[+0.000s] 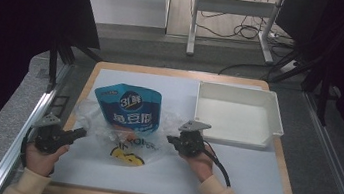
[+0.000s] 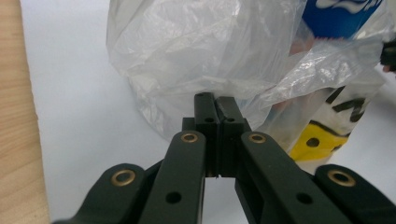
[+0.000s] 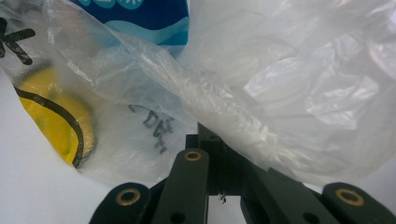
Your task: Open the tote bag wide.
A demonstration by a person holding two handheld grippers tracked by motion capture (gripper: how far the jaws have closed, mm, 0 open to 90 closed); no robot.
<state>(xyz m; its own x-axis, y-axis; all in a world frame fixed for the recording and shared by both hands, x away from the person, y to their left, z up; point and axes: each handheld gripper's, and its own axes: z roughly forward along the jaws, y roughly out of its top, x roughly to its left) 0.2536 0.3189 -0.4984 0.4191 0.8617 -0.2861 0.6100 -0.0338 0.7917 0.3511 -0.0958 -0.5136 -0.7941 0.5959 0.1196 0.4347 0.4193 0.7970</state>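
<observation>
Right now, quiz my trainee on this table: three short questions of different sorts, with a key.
1. True or false: the left gripper is shut on the plastic bag.
2. Which thing sits partly inside the bag? A) a red box B) the blue pouch C) a cup
3. Fill in: the white tray stands on the side of the ____ gripper.

Key:
1. True; its jaws pinch the film.
2. B.
3. Right; that gripper also pinches the bag.

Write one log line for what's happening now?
left gripper shut on plastic bag | right gripper shut on plastic bag | blue pouch partly inside
</observation>
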